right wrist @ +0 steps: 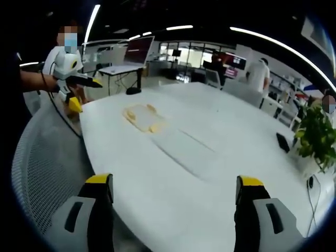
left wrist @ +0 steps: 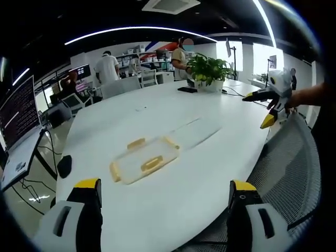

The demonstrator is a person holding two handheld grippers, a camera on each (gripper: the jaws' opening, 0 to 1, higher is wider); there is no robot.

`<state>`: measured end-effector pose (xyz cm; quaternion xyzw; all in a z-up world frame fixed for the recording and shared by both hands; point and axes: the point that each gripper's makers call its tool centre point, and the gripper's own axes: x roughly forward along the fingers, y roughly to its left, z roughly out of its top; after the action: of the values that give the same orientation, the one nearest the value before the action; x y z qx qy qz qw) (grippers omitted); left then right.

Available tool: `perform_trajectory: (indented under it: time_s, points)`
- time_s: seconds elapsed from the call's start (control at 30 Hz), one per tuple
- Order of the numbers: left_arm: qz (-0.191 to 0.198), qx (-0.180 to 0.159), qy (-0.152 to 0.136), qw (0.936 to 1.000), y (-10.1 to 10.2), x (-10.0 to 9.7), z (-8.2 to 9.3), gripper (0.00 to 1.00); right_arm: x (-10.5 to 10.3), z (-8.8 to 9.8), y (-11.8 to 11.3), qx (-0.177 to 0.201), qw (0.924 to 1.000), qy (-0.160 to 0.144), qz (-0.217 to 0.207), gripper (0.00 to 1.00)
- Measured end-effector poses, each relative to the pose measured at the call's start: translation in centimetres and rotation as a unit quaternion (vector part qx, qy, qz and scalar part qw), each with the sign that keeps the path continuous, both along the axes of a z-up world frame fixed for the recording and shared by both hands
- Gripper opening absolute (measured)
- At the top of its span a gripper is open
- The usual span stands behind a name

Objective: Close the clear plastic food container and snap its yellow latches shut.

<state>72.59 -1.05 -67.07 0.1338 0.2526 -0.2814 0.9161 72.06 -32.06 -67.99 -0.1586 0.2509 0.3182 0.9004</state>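
On the long white oval table [left wrist: 173,173] lies a clear plastic food container lid with yellow latches [left wrist: 144,160], flat on the tabletop. Just beyond it, toward the leafy green potted plant [left wrist: 209,71], the left gripper view catches faint straight edges of a clear plastic container body [left wrist: 191,132]; it is nearly invisible against the white surface, and whether it touches the lid cannot be told. In the right gripper view the lid [right wrist: 143,117] looks small and blurred, with the transparent body [right wrist: 186,147] only a pale outline beside it.

The left gripper [left wrist: 165,202] hangs above the table edge nearest the lid, its yellow-tipped jaws spread wide with nothing between them. The right gripper [right wrist: 176,202] also has its jaws wide apart and empty, over the table well away from the lid. Each view catches the other gripper at its side, held in a hand beside a grey mesh chair [left wrist: 294,163].

The left gripper view alone shows a dark monitor with text [left wrist: 18,113] off to the side of the table. Standing people [left wrist: 107,68] in the background are small and indistinct.
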Motion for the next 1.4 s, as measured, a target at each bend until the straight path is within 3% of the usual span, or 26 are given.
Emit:
perform_trajectory:
  time_s: [0.5,1.4]
  points:
    - [-0.008,0.010,-0.003,0.9999,0.6,0.7,0.5,0.98,0.9,0.8,-0.1,-0.004,0.9999,-0.004,0.011,0.94]
    - [-0.035,0.025,-0.001,0.9991,2.2,3.3,1.4,0.95,2.4,1.4,1.4,-0.009,0.9970,0.029,0.071,0.89]
